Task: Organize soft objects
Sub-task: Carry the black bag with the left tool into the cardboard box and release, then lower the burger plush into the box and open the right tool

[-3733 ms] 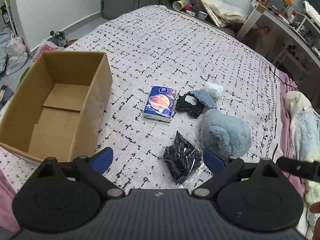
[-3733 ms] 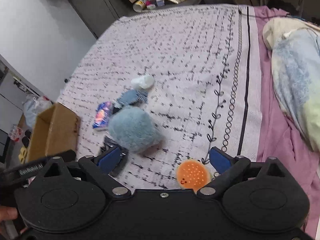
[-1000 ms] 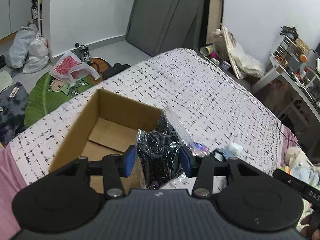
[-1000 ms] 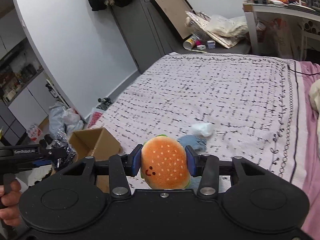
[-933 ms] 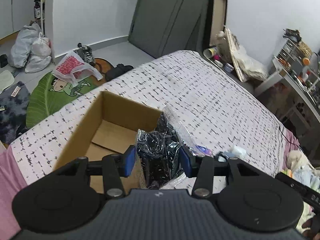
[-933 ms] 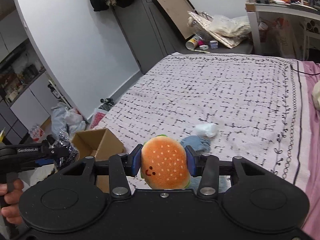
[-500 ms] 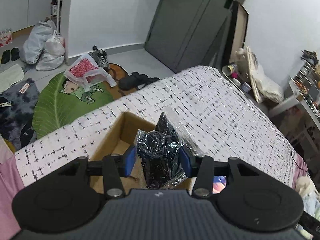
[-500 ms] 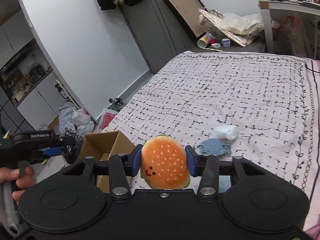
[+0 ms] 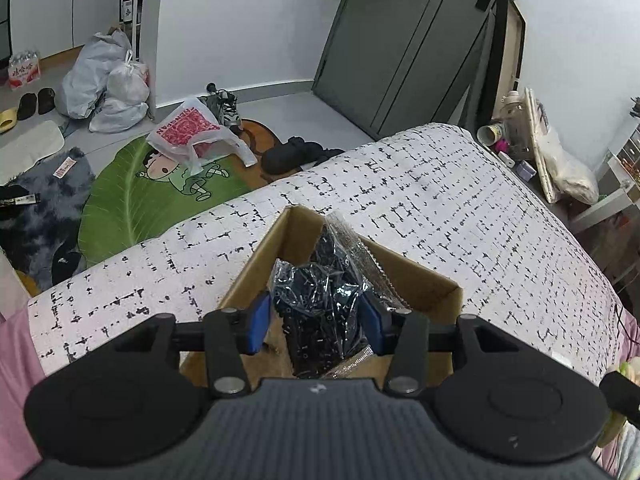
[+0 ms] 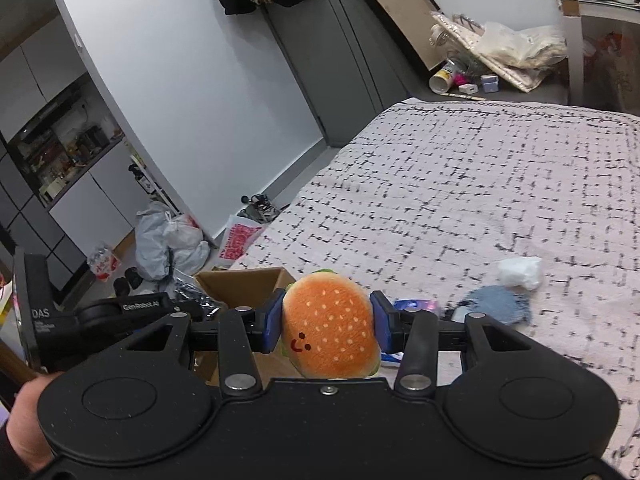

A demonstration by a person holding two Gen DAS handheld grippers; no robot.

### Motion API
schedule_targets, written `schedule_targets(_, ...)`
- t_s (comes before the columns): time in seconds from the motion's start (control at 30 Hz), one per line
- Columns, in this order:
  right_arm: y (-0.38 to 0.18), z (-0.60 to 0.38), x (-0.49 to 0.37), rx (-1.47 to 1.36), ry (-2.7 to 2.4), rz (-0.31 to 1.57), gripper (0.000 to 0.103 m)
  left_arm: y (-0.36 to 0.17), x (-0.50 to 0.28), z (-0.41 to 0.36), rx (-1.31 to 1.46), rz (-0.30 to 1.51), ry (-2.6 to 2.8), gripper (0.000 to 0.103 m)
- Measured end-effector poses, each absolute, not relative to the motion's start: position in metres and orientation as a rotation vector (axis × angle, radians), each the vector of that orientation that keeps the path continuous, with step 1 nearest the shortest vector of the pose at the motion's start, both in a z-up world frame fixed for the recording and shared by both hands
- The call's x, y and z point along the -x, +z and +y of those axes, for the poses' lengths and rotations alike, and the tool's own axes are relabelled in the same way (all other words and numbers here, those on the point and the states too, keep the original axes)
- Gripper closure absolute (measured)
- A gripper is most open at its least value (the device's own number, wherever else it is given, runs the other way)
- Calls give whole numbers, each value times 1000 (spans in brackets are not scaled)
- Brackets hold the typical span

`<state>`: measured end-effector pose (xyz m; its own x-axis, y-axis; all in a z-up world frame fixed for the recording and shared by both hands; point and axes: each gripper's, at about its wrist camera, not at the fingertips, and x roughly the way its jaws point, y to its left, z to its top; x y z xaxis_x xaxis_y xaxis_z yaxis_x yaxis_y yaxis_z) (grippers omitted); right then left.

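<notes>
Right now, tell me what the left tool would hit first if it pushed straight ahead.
Probably the cardboard box: the left tool, shut on the bag of black pieces, points over its open top toward the far wall. Depth is unclear.

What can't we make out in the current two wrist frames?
- Left wrist: floor of the brown cardboard box, hidden by the clear bag of black pieces in the left gripper.
- Right wrist: blue printed packet, mostly behind the right gripper holding the orange burger plush.
- Right wrist: blue denim piece, motion-blurred.
</notes>
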<state>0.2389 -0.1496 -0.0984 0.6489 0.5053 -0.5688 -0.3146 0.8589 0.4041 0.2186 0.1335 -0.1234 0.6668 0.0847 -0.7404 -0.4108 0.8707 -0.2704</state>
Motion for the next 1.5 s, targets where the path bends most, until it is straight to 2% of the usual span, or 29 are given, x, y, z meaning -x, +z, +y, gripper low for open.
schedule_targets(0.13,-102,-136,-244,-286,484,730,59,-125,-217,142,472,784,316,51)
schedule_targets(0.23,-105,-127,-249,-294,487,735,59,-121,-215,146,491,775,314,38)
schedule_targets(0.3,-107,-120,-252,-299,490,740,59,-119,-211,146,501,762,316,34)
schedule_targets(0.53,-111,-98,-261,-298,498,751,59,-120,-205,150,506,776,330,29)
schedule_targets(0.73,-110,-77,-268,-310,513,759,59,-113,-193,163,517,709,376,22)
schedule_targets(1.0,-114,-41,-277,-283,539,783,58,-121,-193,178,548,706,399,22)
schedule_targets(1.1,-115,-34,-280,-266,542,804,53,-124,-194,182,554,711,409,22)
schedule_targets(1.17,-113,-35,-280,-266,531,809,33,-125,-195,183,568,712,394,22)
schedule_targets(1.23,-108,-39,-277,-267,526,791,24,-124,-195,182,566,709,382,22)
schedule_targets(1.5,-90,-63,-261,-205,478,781,13,-118,-195,167,522,688,336,22)
